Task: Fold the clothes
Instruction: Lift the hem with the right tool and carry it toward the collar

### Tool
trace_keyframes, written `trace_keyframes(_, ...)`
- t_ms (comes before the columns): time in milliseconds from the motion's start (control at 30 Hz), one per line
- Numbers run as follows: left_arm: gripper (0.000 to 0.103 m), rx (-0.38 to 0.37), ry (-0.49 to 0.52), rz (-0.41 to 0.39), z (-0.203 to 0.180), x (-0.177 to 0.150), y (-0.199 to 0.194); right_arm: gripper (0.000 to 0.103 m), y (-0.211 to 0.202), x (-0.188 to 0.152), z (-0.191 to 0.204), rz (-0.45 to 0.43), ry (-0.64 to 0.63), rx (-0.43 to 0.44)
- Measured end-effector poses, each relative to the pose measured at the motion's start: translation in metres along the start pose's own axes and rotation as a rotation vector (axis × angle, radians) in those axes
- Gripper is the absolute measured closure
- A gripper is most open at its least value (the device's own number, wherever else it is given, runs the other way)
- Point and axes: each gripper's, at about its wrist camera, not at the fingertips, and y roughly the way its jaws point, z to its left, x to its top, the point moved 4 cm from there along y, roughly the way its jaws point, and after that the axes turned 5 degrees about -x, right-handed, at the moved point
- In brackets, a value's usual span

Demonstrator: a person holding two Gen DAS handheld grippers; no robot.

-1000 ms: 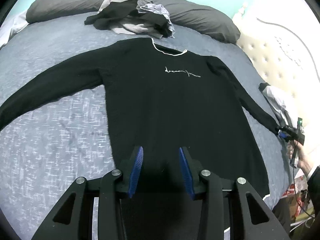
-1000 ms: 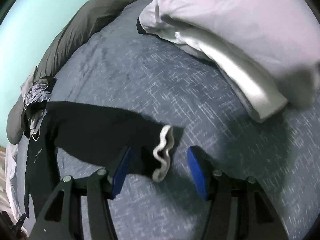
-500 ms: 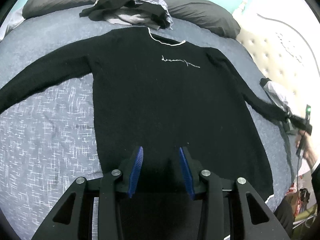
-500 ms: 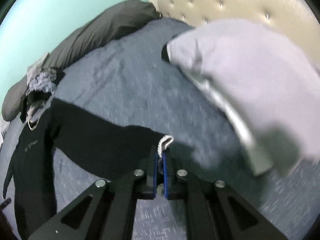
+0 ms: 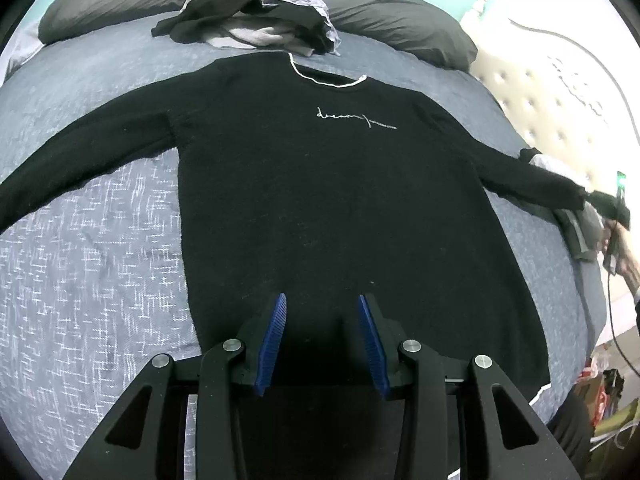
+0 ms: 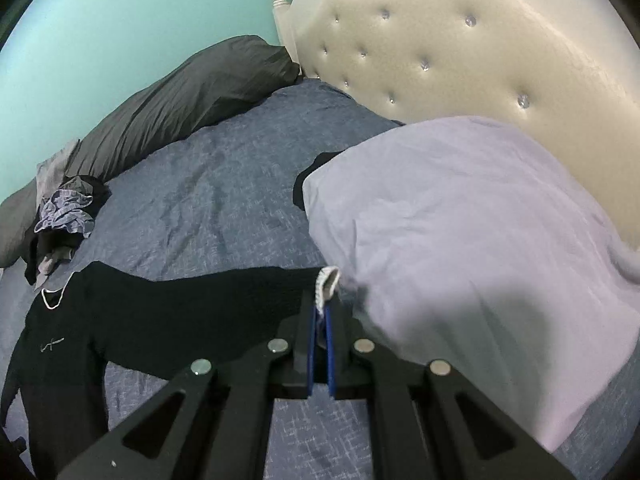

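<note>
A black long-sleeved knit sweater with a white-trimmed neck and small white script on the chest (image 5: 320,200) lies spread face up on the blue-grey woven bedspread (image 5: 100,260), collar toward the dark grey pillows (image 5: 380,12). The right gripper (image 6: 319,312) has its blue fingers (image 6: 308,344) closed on the white-edged cuff (image 6: 327,282) of one sleeve, held clear of the bed just beside a pale lilac pillow (image 6: 480,240). The left gripper (image 5: 322,312) hovers over the lower body of the sweater, fingers partly apart with nothing between them.

The grip takes only the end of the cuff, so the knit could slip out if the sleeve is swung across quickly. Since nothing pins the body, pulling the sleeve may drag the whole sweater sideways and wrinkle it, spoiling a straight fold line. The raised sleeve could also brush the lilac pillow. A heap of loose dark and grey clothes (image 5: 256,20) sits near the collar and could get caught up if the sweater slides that way.
</note>
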Motion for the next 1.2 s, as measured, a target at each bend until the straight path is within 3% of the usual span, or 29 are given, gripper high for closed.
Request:
trace_keyframes(433,0.062,0.002,-0.037,-0.041,0.009,0.003,-0.015,0.099,-0.002,0.016,0.02,0.027,-0.019,0.032)
trace_keyframes(733,0.062,0.007,-0.088,-0.087,0.017,0.006,-0.034,0.099,-0.037,0.036,0.063,-0.009,-0.034,0.144)
trace_keyframes(967,0.055,0.018,-0.138,-0.141,0.022,0.003,-0.054,0.099,-0.094,0.054,0.153,-0.047,-0.134,0.321)
trace_keyframes(1200,0.055,0.023,-0.177,-0.191,0.029,-0.008,-0.065,0.099,-0.173,0.038,0.277,-0.059,-0.301,0.53)
